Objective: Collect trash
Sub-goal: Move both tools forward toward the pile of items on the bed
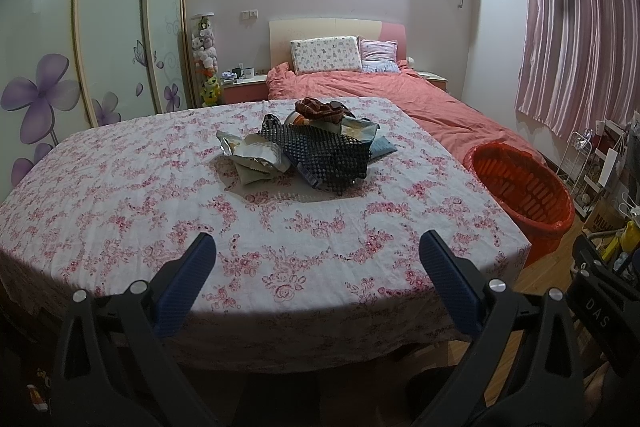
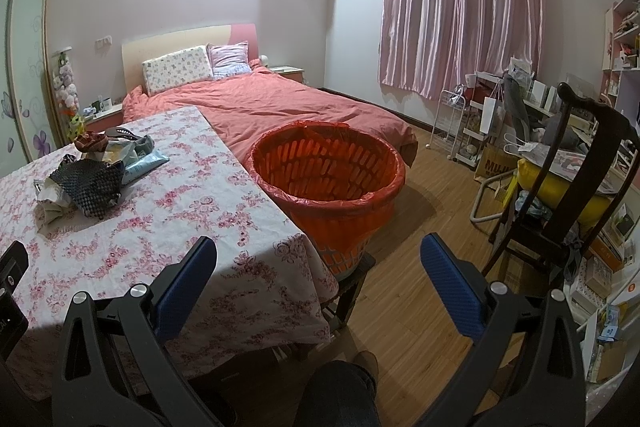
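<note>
The trash pile (image 1: pixel 308 143) lies mid-surface (image 1: pixel 120 187), well left of the red basket (image 2: pixel 326 171) (lined with a red bag). Left gripper (image 1: pixel 318 251) and right gripper (image 2: pixel 318 253) both hold their jaws wide apart, gripping nothing.

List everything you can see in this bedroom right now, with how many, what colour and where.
trash pile: one heap, silver, black and blue wrappers, middle of the table
table: one, pink floral cloth, in front of both grippers
basket: one, orange with a red liner, beside the table's right edge
bed: one, salmon cover, behind the table
pillows: two, floral and pink striped, at the headboard
curtain: one, pink, right wall
wardrobe: one, white with purple flowers, left
chair: one, dark wood, far right
left gripper: black with blue pads, open, empty
right gripper: the same, open, empty
</note>
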{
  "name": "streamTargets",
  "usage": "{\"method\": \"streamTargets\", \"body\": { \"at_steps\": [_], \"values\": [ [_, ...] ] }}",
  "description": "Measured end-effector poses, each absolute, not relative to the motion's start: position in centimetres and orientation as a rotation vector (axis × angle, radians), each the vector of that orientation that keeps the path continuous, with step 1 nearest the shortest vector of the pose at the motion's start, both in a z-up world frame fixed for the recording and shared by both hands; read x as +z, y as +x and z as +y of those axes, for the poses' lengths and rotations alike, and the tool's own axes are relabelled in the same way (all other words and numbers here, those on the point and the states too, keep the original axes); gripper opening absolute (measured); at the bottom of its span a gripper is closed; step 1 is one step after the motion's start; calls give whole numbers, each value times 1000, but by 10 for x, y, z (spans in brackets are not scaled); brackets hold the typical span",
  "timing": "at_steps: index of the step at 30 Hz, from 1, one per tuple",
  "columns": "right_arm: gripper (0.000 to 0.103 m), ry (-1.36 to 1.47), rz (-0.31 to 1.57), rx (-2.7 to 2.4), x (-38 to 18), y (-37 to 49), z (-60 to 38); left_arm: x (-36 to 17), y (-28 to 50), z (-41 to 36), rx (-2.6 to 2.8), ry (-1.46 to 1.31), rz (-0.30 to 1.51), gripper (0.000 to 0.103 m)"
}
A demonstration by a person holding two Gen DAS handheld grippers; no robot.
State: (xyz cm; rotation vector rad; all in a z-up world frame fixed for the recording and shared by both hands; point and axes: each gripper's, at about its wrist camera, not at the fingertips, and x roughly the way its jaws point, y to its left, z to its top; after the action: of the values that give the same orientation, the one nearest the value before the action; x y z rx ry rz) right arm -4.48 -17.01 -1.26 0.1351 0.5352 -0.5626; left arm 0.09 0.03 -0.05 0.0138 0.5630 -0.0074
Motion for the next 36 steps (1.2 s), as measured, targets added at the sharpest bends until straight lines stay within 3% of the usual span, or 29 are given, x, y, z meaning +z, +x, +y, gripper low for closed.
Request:
{"method": "streamTargets", "body": {
  "at_steps": [9,28,36],
  "values": [
    [101,127,552,-538,-20,-32,-172,-11,18,10,14,-5,601,99],
    [100,100,626,-208,-21,60,-137,-41,115,110,161,-124,739,99],
    [76,72,573,-7,1,114,-85,-35,142,141,169,-144,720,99]
  ]
}}
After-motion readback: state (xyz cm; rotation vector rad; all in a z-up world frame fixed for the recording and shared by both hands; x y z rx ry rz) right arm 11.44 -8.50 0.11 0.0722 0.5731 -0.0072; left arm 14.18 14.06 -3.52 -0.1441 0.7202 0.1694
